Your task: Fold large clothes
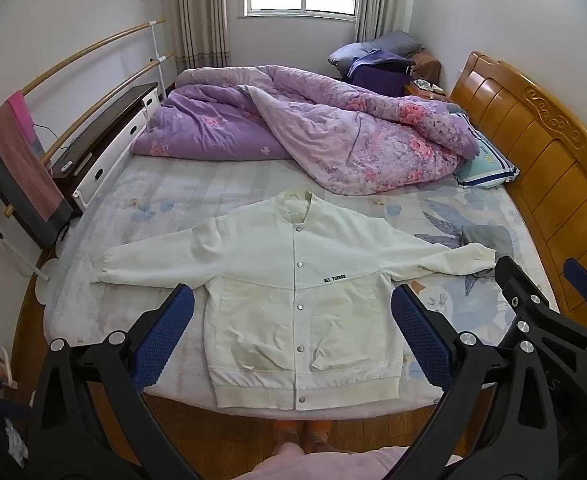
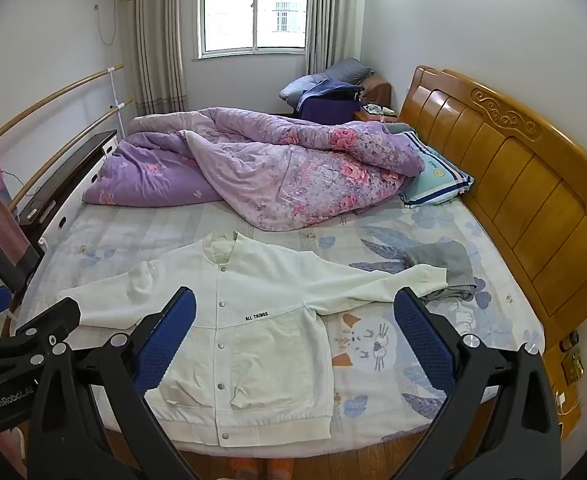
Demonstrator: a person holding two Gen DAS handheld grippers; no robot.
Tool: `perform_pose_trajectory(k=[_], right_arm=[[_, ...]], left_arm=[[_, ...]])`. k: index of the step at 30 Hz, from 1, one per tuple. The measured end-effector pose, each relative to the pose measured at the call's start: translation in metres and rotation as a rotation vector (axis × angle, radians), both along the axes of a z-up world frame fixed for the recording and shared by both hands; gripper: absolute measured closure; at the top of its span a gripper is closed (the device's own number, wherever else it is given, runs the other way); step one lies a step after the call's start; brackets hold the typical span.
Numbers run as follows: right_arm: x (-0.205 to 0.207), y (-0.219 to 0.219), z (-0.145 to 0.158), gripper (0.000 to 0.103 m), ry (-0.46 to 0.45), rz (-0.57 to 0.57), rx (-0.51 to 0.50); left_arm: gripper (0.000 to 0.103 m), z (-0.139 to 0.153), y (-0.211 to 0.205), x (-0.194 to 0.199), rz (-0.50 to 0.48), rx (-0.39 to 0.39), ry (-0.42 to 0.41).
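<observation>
In the left wrist view, the white jacket [image 1: 293, 300] lay flat and buttoned on the bed [image 1: 153, 200], sleeves spread to either side, its hem band right at the near edge of the mattress. The left gripper [image 1: 292, 320] hung above it with its jaws wide apart and nothing between them. The right gripper [image 1: 549, 292] showed at the right edge, near the sleeve cuff. A purple quilt [image 1: 313, 136] was heaped on the far half, leaving a bare strip of sheet beyond the collar. In the right wrist view, the right gripper [image 2: 295, 320] also stood with jaws spread wide and empty over the jacket's [image 2: 245, 320] right half. A grey cloth [image 2: 445, 268] lay touching the right cuff, near the wooden headboard [image 2: 513, 168]. Open sheet stretched between jacket and headboard.
</observation>
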State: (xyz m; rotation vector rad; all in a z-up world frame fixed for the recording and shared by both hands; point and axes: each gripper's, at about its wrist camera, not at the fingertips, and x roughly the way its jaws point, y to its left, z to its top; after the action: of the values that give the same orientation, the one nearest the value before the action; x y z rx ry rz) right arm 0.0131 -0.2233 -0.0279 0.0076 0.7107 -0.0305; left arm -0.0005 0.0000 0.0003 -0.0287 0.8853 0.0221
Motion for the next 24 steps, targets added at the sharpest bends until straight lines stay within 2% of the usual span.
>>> perform_pose_trajectory(k=[24], right_arm=[[0.0011, 0.0051, -0.0040, 0.007, 0.009, 0.002, 0.001]], left_arm=[[0.005, 0.0001, -0.0002, 0.0003, 0.000, -0.006, -0.003]])
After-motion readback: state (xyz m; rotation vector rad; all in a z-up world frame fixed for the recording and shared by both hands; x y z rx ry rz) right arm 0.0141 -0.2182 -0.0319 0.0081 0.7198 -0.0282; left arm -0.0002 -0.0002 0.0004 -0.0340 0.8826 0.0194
